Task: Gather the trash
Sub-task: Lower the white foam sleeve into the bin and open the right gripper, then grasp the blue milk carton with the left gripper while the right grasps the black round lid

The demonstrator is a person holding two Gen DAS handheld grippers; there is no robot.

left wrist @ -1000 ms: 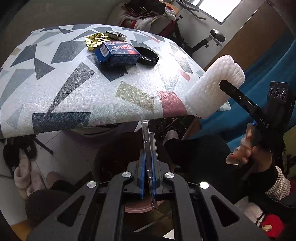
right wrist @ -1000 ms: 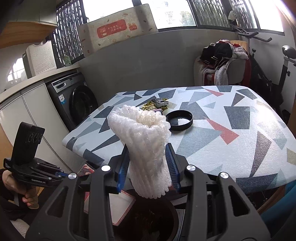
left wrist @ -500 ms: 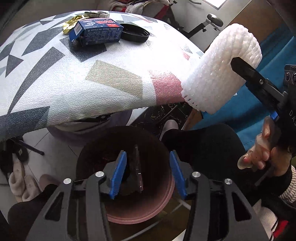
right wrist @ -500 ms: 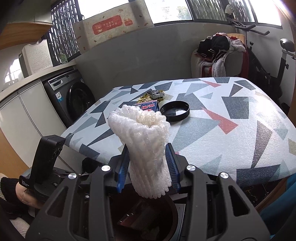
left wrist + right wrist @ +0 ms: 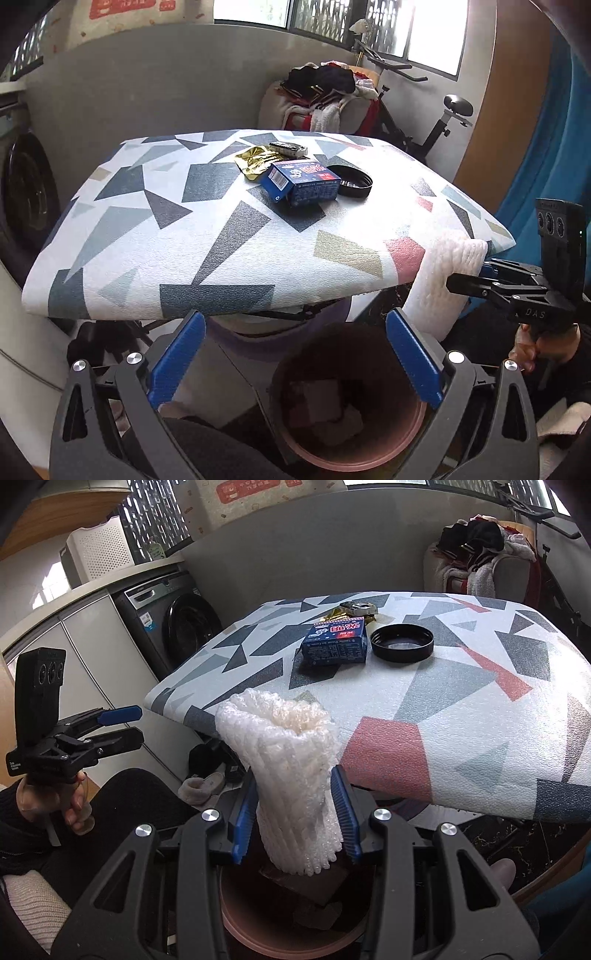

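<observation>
My left gripper [image 5: 295,354] is open and empty above the round brown trash bin [image 5: 413,435], which holds flat scraps. My right gripper [image 5: 297,819] is shut on a white foam net sleeve [image 5: 291,775] and holds it upright over the same bin [image 5: 236,923]; the sleeve also shows in the left wrist view [image 5: 443,280]. On the patterned table [image 5: 147,258] lie a blue box [image 5: 301,181], a black lid [image 5: 351,181], a gold wrapper [image 5: 255,162] and a small dark pack [image 5: 288,148]. The blue box [image 5: 338,644] and lid [image 5: 402,642] show in the right wrist view too.
A washing machine [image 5: 173,620] stands left of the table. A chair piled with clothes [image 5: 321,99] and an exercise bike [image 5: 436,125] stand behind it. My legs and slippers [image 5: 203,784] are beside the bin.
My left gripper let a clear flat piece fall into the bin, opened wide and tilted up toward the table. My right gripper moved the foam sleeve lower, over the bin.
</observation>
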